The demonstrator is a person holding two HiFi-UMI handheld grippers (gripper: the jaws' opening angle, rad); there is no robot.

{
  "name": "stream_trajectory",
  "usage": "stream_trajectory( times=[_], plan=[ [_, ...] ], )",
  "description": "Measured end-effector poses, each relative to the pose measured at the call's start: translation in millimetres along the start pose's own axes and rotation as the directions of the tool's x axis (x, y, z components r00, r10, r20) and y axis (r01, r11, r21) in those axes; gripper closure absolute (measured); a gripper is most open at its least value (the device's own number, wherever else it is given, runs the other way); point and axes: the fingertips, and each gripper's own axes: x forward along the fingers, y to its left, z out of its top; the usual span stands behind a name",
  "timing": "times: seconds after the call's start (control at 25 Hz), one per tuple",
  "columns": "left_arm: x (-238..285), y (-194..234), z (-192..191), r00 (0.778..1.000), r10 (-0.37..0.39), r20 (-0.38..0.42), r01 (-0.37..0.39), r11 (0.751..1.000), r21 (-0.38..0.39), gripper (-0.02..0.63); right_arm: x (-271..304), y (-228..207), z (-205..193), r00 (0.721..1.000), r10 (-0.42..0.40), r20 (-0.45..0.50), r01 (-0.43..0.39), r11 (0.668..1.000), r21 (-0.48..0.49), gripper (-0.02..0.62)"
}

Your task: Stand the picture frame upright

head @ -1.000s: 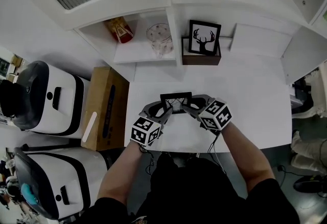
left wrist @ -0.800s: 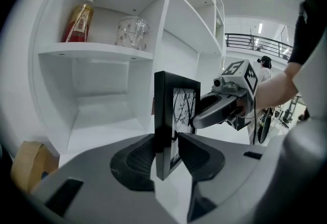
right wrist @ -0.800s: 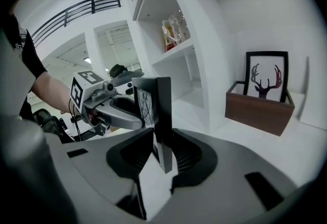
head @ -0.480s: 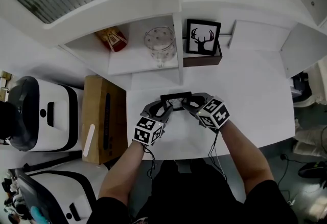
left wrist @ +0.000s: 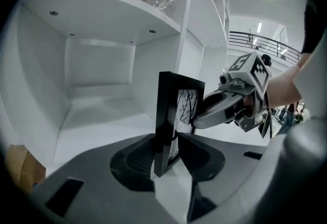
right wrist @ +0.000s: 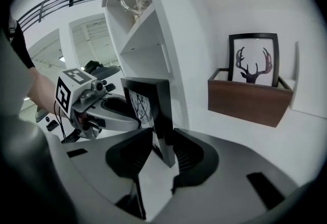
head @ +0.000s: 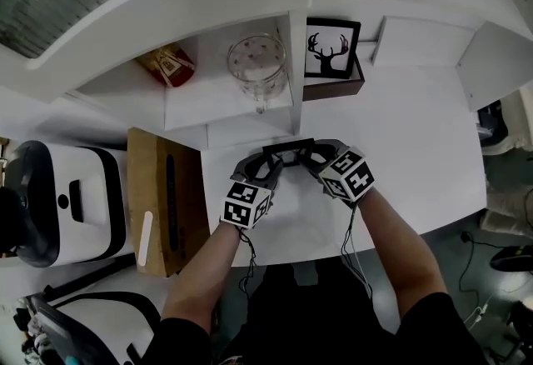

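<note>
The white worktop (head: 416, 138) carries the black rectangular picture frame (head: 287, 148), which stands upright by the rear edge, toward the left corner. The left gripper (left wrist: 171, 142) has its jaws clamped on one side of the frame, probably to steady it. The right gripper (right wrist: 162, 141) straddles the other side, its jaws opening, apparently letting go.

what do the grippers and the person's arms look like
Both the left gripper and right gripper have grey bodies with dark ribbed jaws and a white cube of black square markers. Thin dark cables hang beneath them. The arms are bare below short black sleeves. The right jaws are opening around the picture frame.
</note>
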Motion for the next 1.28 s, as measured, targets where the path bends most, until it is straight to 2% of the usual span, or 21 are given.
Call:
stream_trajectory(
  times=[0.56, 1.28],
  plan=[
    [18.8, 17.6, 7.2, 1.000, -0.023, 0.009, 0.023, 0.999, -0.025, 0.465, 14.0, -21.4, 8.9, 1.000, -0.018, -0.010, 0.018, 1.000, 0.019, 0.476],
    [23.4, 23.7, 7.4, 1.000, -0.023, 0.011, 0.023, 0.999, -0.042, 0.460, 19.9, -24.7, 11.2, 0.999, 0.044, 0.007, -0.045, 0.998, 0.039, 0.476]
  ],
)
